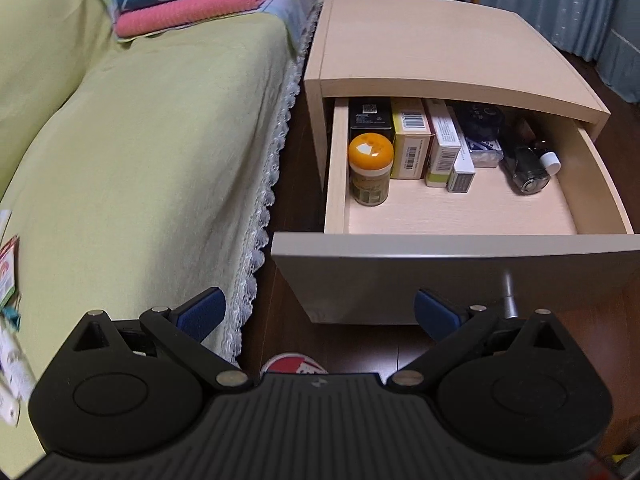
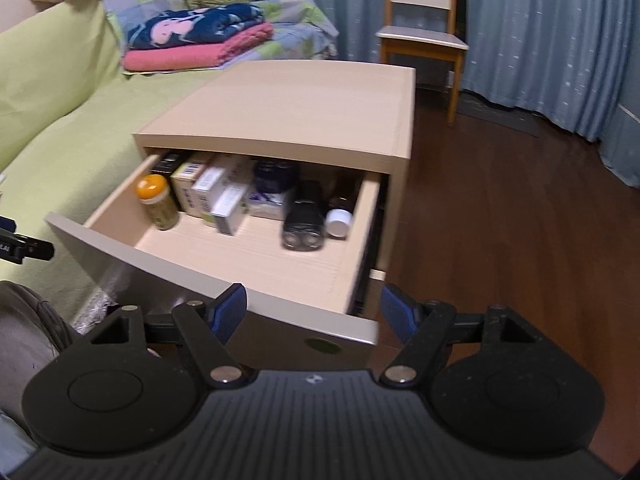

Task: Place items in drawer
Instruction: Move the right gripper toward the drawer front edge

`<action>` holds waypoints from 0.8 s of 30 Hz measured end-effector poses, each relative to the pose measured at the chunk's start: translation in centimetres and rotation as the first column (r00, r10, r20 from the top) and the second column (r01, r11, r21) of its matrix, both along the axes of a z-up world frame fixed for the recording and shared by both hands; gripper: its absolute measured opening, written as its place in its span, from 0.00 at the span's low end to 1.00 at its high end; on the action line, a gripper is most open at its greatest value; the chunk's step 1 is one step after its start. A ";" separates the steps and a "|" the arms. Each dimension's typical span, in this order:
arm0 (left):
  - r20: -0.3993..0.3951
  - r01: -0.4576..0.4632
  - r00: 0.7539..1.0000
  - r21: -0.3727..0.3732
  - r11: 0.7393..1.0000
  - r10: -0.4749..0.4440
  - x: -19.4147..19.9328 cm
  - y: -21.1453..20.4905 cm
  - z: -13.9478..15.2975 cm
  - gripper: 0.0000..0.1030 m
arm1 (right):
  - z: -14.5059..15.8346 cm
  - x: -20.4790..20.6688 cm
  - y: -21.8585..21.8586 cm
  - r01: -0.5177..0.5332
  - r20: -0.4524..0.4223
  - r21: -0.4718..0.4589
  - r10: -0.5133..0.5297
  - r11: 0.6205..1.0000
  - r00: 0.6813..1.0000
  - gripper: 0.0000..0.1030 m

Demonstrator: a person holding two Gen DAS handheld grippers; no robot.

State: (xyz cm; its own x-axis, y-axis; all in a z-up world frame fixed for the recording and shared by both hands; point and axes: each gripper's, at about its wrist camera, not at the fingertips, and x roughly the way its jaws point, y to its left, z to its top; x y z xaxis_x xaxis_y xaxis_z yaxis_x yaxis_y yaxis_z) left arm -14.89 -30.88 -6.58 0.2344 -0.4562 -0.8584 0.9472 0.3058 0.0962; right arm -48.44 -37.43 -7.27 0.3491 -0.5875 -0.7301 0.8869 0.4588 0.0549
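1. Drawer (image 1: 452,248) first: the pale wooden drawer with a grey front is pulled far out of the light wooden bedside cabinet (image 1: 432,48), which stands just beside the bed with the green cover (image 1: 132,128).
2. Inside the drawer, at the left, stands a bottle with a round orange cap (image 1: 370,170).
3. Next to it is a row of small cardboard boxes (image 1: 416,140) standing side by side, some with bar codes.
4. At the right lies a dark electric shaver (image 2: 302,220), and just beside it is a brown bottle with a white cap (image 2: 338,222).
5. The front half of the drawer floor is bare wood.
6. My left gripper (image 1: 320,312) hangs in front of the drawer's grey front, its blue pads spread wide with nothing between them.
7. My right gripper (image 2: 314,312) hangs over the drawer's front right corner, also spread wide and holding nothing.
8. Folded pink and dark blue blankets (image 2: 200,40) lie on the bed, and a wooden chair (image 2: 424,36) stands by the blue curtains (image 2: 540,40).
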 end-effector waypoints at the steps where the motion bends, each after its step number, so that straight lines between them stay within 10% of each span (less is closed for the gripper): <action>1: -0.004 0.011 1.000 -0.001 1.000 -0.011 0.2 -0.2 -0.2 0.98 | -0.1 -0.2 0.0 0.005 -0.004 0.005 -0.005 1.000 1.000 0.70; 24: 0.001 0.156 0.988 0.028 0.987 -0.157 1.7 -2.5 -2.7 0.98 | -3.1 -1.8 -1.3 -0.116 -0.068 0.118 0.125 0.986 0.990 0.68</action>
